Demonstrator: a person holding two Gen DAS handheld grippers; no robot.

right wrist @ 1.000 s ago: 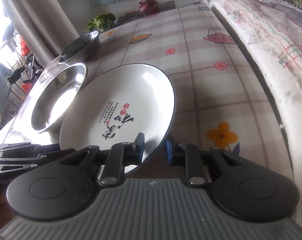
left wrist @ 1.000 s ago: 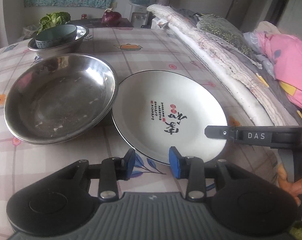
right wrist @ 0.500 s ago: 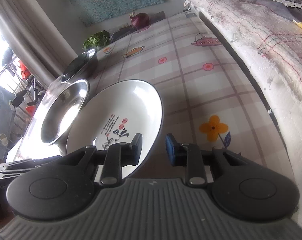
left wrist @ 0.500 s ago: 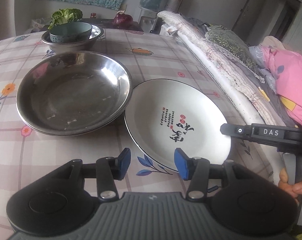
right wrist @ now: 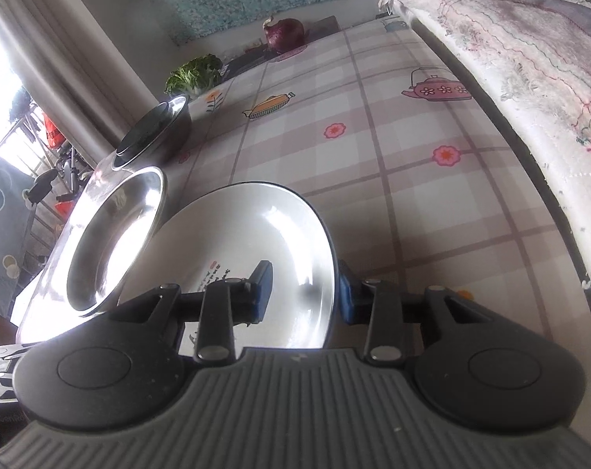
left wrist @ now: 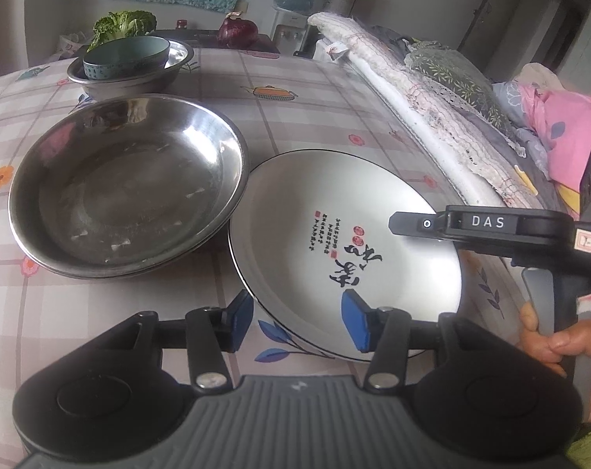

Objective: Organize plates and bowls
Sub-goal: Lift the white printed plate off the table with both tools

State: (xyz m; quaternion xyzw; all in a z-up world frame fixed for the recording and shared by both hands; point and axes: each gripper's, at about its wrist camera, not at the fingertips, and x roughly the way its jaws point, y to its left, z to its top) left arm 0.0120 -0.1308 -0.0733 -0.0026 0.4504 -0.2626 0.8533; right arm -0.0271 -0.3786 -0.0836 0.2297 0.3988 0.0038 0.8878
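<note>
Centrally, the right gripper (right wrist: 301,293) straddles the white plate's (right wrist: 256,242) rim, jaws apart, unclamped; lifting risks slipping. Lower frame, left gripper (left wrist: 297,322) gapes empty.

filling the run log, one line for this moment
right gripper: open, straddling white plate rim | left gripper: open, empty | steel bowl: beside plate

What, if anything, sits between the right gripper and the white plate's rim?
Nothing visible. The right gripper is open and already straddles the near right rim of the white plate, one finger over the face, the other outside. The steel basin sits at the plate's far left edge, clear of that approach.
</note>
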